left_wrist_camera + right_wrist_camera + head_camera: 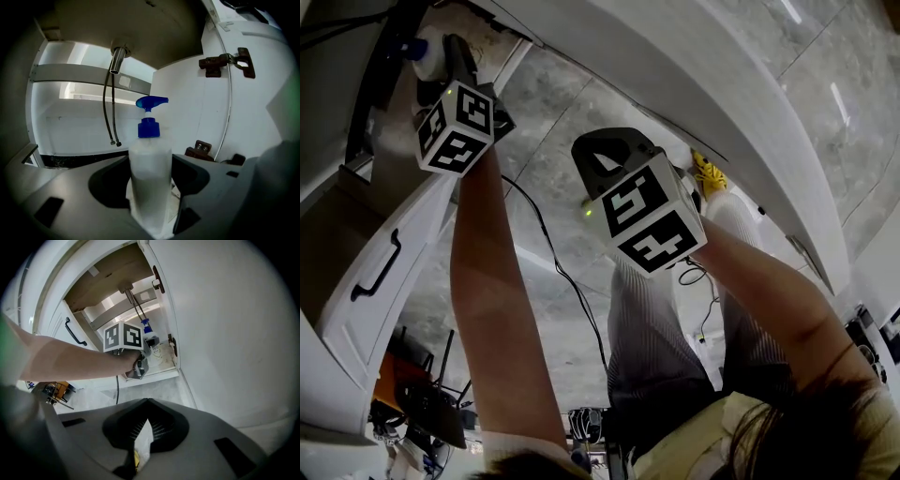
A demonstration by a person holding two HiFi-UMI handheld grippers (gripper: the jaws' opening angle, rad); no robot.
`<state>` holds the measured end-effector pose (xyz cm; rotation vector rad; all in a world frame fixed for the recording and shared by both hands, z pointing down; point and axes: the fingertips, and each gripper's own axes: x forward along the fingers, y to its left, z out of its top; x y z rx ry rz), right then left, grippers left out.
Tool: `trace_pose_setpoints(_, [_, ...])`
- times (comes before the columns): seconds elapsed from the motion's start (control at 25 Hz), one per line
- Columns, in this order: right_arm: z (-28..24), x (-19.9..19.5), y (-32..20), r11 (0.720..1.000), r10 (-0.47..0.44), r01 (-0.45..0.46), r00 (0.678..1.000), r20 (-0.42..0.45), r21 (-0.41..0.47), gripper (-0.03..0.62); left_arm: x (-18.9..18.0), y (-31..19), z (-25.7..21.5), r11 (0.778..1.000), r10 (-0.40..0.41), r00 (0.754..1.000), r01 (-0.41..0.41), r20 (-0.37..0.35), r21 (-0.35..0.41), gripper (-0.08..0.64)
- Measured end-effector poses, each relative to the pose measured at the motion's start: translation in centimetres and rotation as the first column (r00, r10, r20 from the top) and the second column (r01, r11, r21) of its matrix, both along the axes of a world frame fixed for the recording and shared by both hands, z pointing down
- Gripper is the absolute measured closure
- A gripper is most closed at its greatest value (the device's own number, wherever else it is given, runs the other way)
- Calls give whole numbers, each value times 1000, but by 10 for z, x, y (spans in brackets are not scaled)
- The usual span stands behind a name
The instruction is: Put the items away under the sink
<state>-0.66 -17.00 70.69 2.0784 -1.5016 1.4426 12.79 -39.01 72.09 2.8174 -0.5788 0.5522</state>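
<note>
A white spray bottle (150, 164) with a blue trigger head stands upright between the jaws of my left gripper (150, 187), which is shut on it inside the cabinet under the sink. The head view shows that bottle (427, 49) at the top left, just past the left gripper (441, 58). From the right gripper view, the left gripper (139, 363) and the bottle's blue head (146, 326) sit in the cabinet opening. My right gripper (143, 439) hangs outside the cabinet, shut on a thin white and yellow item (142, 446), which also shows in the head view (709, 174).
A drain pipe (116, 58) and two hoses (111, 117) hang at the cabinet's back. The right door (262, 108) stands open with brown hinges (225, 63). The left door carries a black handle (377, 267). A black cable (562, 272) crosses the grey floor.
</note>
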Motion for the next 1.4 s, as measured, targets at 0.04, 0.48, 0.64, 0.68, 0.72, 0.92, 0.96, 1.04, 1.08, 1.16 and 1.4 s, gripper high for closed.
trace_pose_setpoints(0.04, [1, 0, 1, 1000, -4, 4, 1000, -1, -2, 566, 2, 0, 0, 1000, 0, 1000, 0, -3, 10, 268])
trace_pose_setpoints(0.48, [3, 1, 5, 1000, 8, -8, 1000, 5, 11, 566, 18, 13, 4, 996, 64, 998, -63, -19, 58, 268])
trace_pose_setpoints(0.64, [7, 0, 8, 1000, 7, -7, 1000, 11, 3, 566, 20, 12, 5, 996, 69, 997, -67, -30, 57, 268])
trace_pose_setpoints(0.68, [8, 0, 9, 1000, 8, -8, 1000, 11, 1, 566, 19, 12, 4, 996, 69, 997, -67, -33, 57, 268])
trace_pose_setpoints(0.72, [8, 1, 9, 1000, 8, -8, 1000, 11, -2, 566, 19, 13, 4, 996, 72, 997, -70, -33, 57, 268])
trace_pose_setpoints(0.92, [7, 4, 5, 1000, 16, -16, 1000, 11, -2, 566, 7, 12, 7, 995, 86, 996, -85, -20, 43, 268])
trace_pose_setpoints(0.96, [6, 4, 4, 1000, 15, -15, 1000, 11, 0, 566, 5, 13, 7, 995, 94, 995, -94, -13, 43, 268])
trace_pose_setpoints(1.04, [4, 4, 1, 1000, 8, -8, 1000, 9, 4, 566, 2, 14, 9, 993, 112, 994, -112, 3, 47, 268])
trace_pose_setpoints(1.08, [4, 4, 1, 1000, 4, -4, 1000, 7, 6, 566, 1, 15, 10, 992, 116, 993, -116, 9, 47, 267])
trace_pose_setpoints(1.16, [3, 4, 0, 1000, 0, 0, 1000, 5, 8, 566, -2, 15, 11, 993, 112, 994, -112, 15, 39, 268])
trace_pose_setpoints(1.4, [4, 5, -2, 1000, 1, -1, 1000, -1, 9, 566, -8, 19, 14, 992, 123, 992, -124, 33, 34, 268])
